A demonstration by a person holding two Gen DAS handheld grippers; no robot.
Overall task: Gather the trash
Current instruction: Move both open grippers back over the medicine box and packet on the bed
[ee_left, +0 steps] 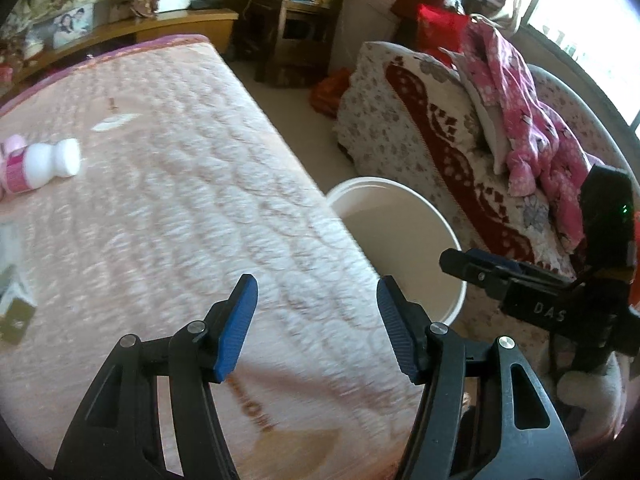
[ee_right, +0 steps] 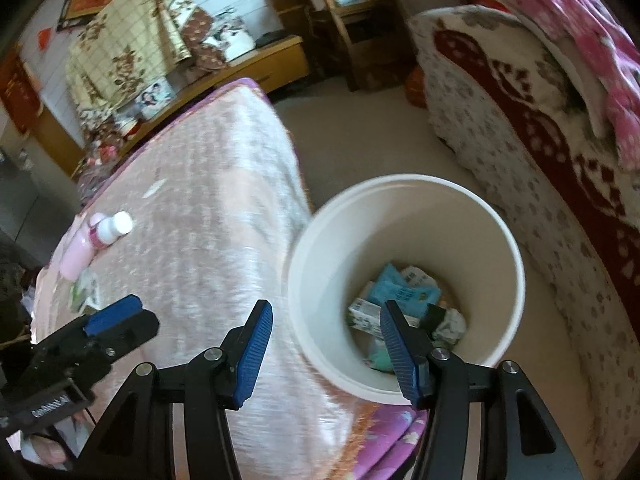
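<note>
Both claws, left (ee_left: 316, 326) and right (ee_right: 326, 350), spread wide, empty, above bucket (ee_right: 404, 184).

Right gripper (ee_right: 326, 346): open, empty, above bucket rim.
Bucket (ee_right: 404, 208): white, beside bed (ee_right: 208, 216), wrappers (ee_right: 400, 292) inside.
Bottle (ee_right: 112, 230): lying on bed.
</note>
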